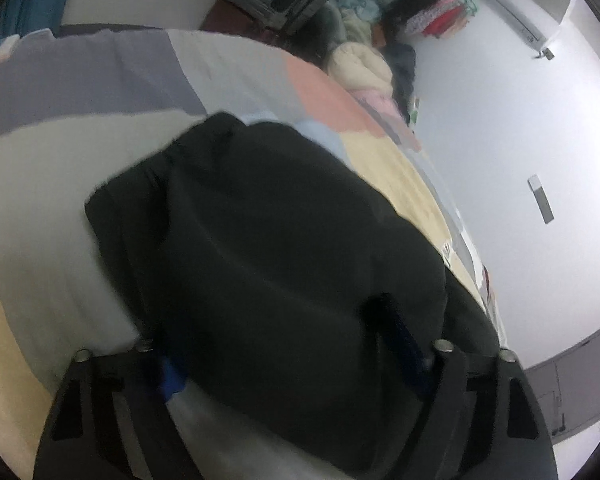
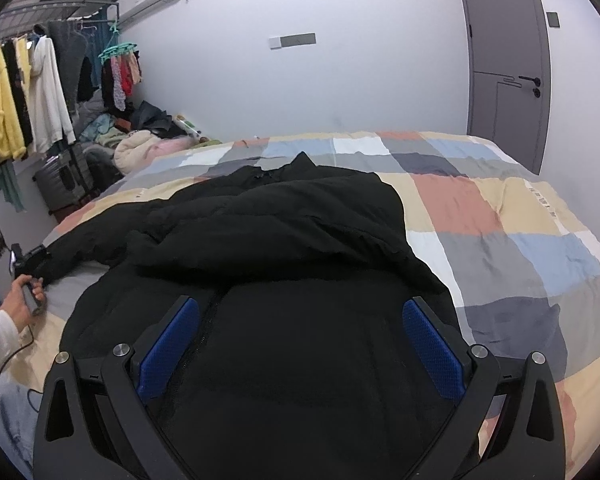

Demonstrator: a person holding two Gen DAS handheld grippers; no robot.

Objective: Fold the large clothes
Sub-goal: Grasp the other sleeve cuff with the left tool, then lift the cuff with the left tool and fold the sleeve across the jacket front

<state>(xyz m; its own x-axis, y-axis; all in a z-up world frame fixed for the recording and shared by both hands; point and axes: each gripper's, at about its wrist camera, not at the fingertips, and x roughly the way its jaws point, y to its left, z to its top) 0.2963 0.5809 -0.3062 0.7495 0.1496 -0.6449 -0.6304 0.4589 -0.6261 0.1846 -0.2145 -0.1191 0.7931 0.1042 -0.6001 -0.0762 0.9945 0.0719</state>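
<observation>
A large black padded jacket [image 2: 284,240] lies spread on a bed with a patchwork cover [image 2: 500,216]. My right gripper [image 2: 300,312] is open, its blue pads [image 2: 432,352] spread wide above the jacket's near hem beside the zipper. In the left wrist view my left gripper [image 1: 284,356] is open, its fingers straddling a black sleeve end [image 1: 268,248] that lies on the cover [image 1: 60,200]. The left gripper also shows in the right wrist view [image 2: 28,264], at the sleeve end on the bed's left edge.
A clothes rack with hanging garments [image 2: 24,92] stands at the left. A suitcase [image 2: 64,180] and a pile of clothes [image 2: 140,140] sit beside the bed. A white wall and a grey door [image 2: 504,64] lie beyond the bed.
</observation>
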